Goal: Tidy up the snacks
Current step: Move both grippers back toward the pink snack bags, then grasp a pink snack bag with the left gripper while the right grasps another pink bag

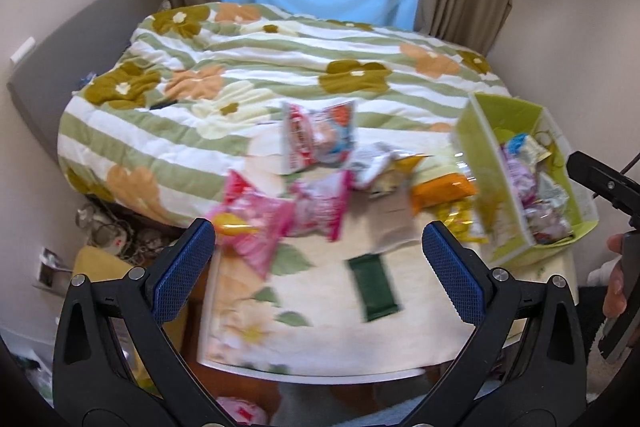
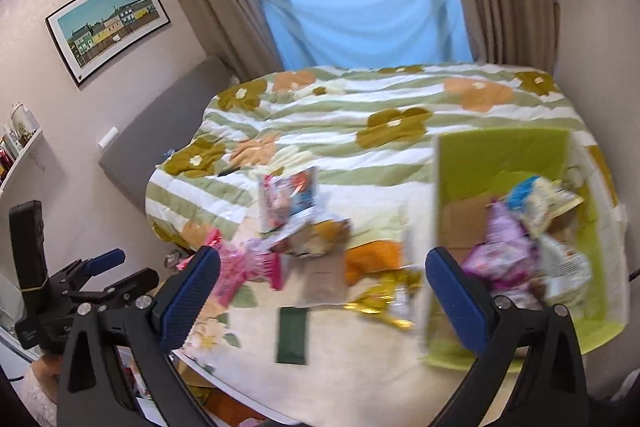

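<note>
Both grippers, left (image 1: pixel 318 255) and right (image 2: pixel 322 283), are hanging spread wide, gripping nothing, above the table (image 1: pixel 320 339). Loose snacks (image 1: pixel 320 155) are lying ahead of their fingers, the green bar (image 1: pixel 376 287) nearest. More snacks are sitting in the green box (image 2: pixel 500 159) at right.

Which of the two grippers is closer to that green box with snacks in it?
Right. The right gripper hangs open beside the green box, one finger overlapping its near wall in view. The left gripper hangs open over the loose snacks, further to the box's left.
</note>
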